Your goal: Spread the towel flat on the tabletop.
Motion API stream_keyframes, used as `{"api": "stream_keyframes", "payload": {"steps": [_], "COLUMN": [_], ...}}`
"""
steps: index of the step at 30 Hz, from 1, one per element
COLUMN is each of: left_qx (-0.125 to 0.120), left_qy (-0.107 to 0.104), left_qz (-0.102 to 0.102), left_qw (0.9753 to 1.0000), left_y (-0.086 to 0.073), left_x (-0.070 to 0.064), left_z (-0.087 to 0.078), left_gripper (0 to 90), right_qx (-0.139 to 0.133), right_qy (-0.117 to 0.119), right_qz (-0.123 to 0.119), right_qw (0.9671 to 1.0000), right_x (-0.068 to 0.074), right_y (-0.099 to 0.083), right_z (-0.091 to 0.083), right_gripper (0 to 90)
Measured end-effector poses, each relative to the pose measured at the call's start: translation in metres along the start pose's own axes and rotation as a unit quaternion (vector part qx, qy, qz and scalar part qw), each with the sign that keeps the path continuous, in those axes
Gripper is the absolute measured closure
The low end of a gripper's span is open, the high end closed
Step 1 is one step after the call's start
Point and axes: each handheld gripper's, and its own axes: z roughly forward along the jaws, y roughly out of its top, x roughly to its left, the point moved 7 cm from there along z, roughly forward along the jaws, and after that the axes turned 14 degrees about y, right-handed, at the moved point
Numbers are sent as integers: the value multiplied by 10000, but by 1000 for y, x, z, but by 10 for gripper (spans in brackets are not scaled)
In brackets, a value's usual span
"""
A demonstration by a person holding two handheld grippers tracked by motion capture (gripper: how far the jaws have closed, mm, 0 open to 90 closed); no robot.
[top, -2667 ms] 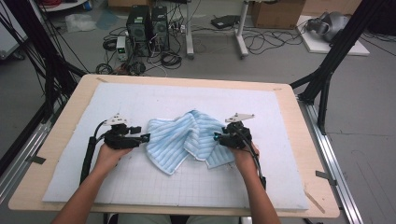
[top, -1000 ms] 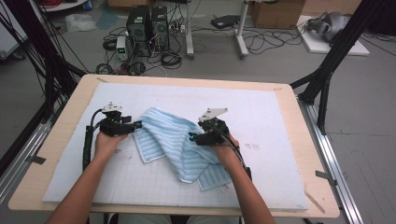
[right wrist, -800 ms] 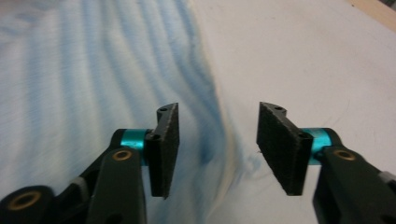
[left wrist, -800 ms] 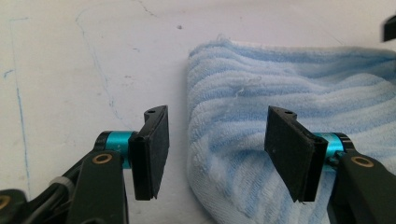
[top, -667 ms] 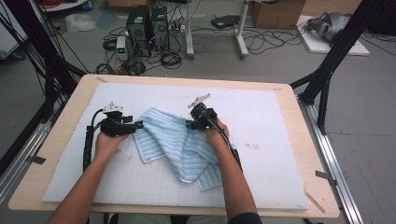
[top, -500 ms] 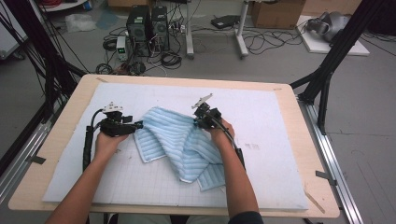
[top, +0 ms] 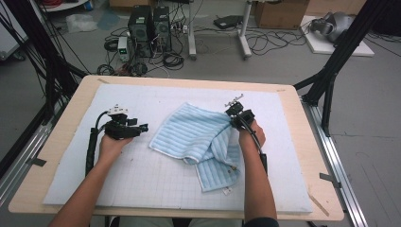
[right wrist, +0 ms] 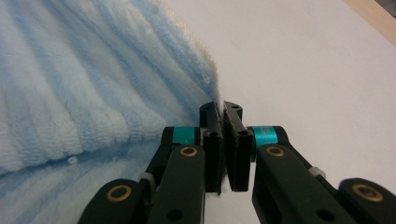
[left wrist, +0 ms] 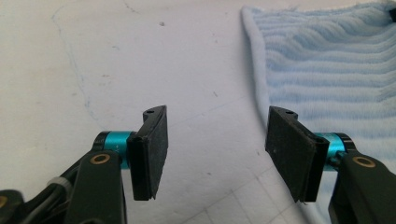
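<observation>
A light blue striped towel (top: pixel 201 139) lies rumpled and partly folded on the white mat (top: pixel 142 179). My right gripper (top: pixel 233 113) is at the towel's far right corner, shut on its edge; in the right gripper view the jaws (right wrist: pixel 223 140) pinch the towel (right wrist: pixel 70 107) hem tightly. My left gripper (top: pixel 142 127) rests on the mat just left of the towel, jaws open and nothing between them. In the left gripper view the open gripper (left wrist: pixel 215 144) points at bare mat, with the towel (left wrist: pixel 327 70) edge beside the right-hand jaw.
The mat covers a wooden table (top: pixel 302 123). Beyond the far edge stand computer towers (top: pixel 149 23), tangled cables and cardboard boxes on the floor. Black frame legs (top: pixel 331 66) flank the table.
My right gripper has carried the towel's corner away from the middle to the far right, spreading the cloth. The left gripper has let go of the towel and stands open beside it.
</observation>
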Motion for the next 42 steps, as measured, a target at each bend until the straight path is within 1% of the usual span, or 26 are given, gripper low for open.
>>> {"api": "stream_keyframes", "payload": {"steps": [1, 3, 6, 8, 11, 13, 15, 18, 20, 21, 22, 23, 24, 25, 26, 27, 28, 30, 31, 32, 33, 34, 36, 39, 40, 42], "left_qx": [-8, -16, -53, -86, -18, 31, 105, 271, 290, 278, 290, 291, 275, 273, 282, 262, 256, 333, 363, 376, 395, 360, 418, 386, 359, 437], "left_qy": [-36, -96, -222, -364, -641, -756, -829, -665, -511, -378, -291, -222, -155, -227, -321, -202, -41, -15, 160, 263, 323, 396, 387, 520, 569, 648], "left_qz": [0, 21, 58, 80, 195, 307, 452, 811, 1065, 1227, 1333, 1390, 1501, 1493, 1486, 1595, 1642, 1454, 1443, 1430, 1357, 1214, 970, 809, 690, 616], "left_qw": [10000, 10000, 9997, 9993, 9978, 9967, 9955, 9941, 9926, 9913, 9902, 9896, 9882, 9882, 9880, 9866, 9861, 9888, 9887, 9887, 9894, 9912, 9937, 9946, 9953, 9950], "left_y": [0, 1, 0, -1, -4, -6, -8, -12, -13, -12, -12, -12, -11, -11, -11, -10, -8, -6, -4, -2, -1, 1, 1, 5, 6, 6], "left_x": [-2, -7, -17, -26, -44, -57, -69, -82, -87, -88, -89, -90, -89, -89, -89, -88, -85, -78, -72, -67, -60, -53, -40, -23, -16, -4], "left_z": [0, 1, 1, 1, 3, 5, 10, 18, 22, 23, 23, 24, 24, 24, 25, 25, 26, 28, 29, 30, 32, 33, 35, 34, 34, 35], "left_gripper": [396, 396, 397, 408, 411, 409, 395, 368, 367, 380, 400, 451, 451, 522, 780, 858, 858, 866, 866, 868, 868, 869, 869, 868, 869, 868], "right_qx": [99, 144, -144, -426, -869, -1074, -1300, -1541, -1633, -1646, -1679, -1717, -1717, -1747, -1762, -1752, -1752, -1723, -1726, -1710, -1720, -1740, -1731, -1721, -1719, -1708], "right_qy": [-92, -65, 56, 167, 400, 440, 570, 661, 733, 763, 790, 876, 876, 905, 945, 952, 952, 1008, 1036, 1043, 1060, 1076, 1106, 1155, 1166, 1199], "right_qz": [55, 251, 297, 395, 508, 552, 537, 546, 551, 570, 595, 627, 627, 644, 677, 660, 660, 671, 644, 623, 609, 581, 466, 412, 392, 373], "right_qw": [9999, 9996, 9994, 9982, 9941, 9917, 9884, 9843, 9823, 9817, 9808, 9792, 9792, 9783, 9775, 9777, 9777, 9776, 9774, 9777, 9775, 9771, 9776, 9774, 9774, 9773], "right_x": [-5, -7, -5, -4, 0, 2, 6, 11, 13, 13, 14, 14, 14, 14, 14, 14, 14, 16, 17, 19, 20, 22, 25, 29, 29, 31], "right_y": [-6, -14, -15, -13, -12, -13, -15, -22, -27, -30, -33, -38, -38, -39, -42, -43, -43, -45, -44, -44, -43, -42, -41, -39, -39, -38], "right_z": [1, 3, 0, -5, -16, -23, -31, -40, -44, -46, -47, -49, -49, -49, -49, -49, -49, -49, -49, -49, -50, -50, -51, -50, -50, -48], "right_gripper": [868, 849, 757, 680, 603, 563, 536, 526, 525, 519, 519, 513, 513, 511, 509, 508, 508, 506, 505, 505, 506, 507, 509, 515, 516, 520]}}
